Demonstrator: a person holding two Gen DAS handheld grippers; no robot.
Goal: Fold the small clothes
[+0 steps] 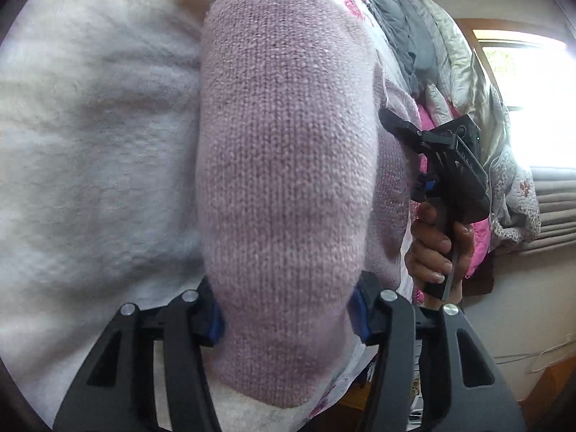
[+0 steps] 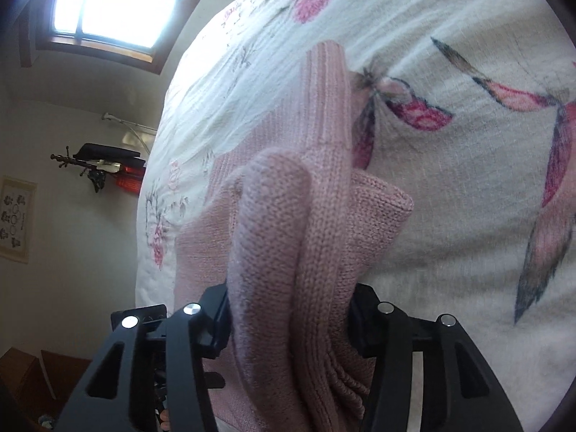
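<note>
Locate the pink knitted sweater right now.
The pink knitted sweater lies on the floral white bedspread, bunched between the fingers of both grippers, filling both wrist views.

A bright wood-framed window [image 2: 108, 3] lights pale walls [image 2: 72, 126] and floral bedding [image 2: 450, 180].

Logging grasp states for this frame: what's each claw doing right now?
Left claw: closed on the pink knit sweater.
Right claw: closed on a bunched fold of the same sweater, above the floral bedspread.
</note>
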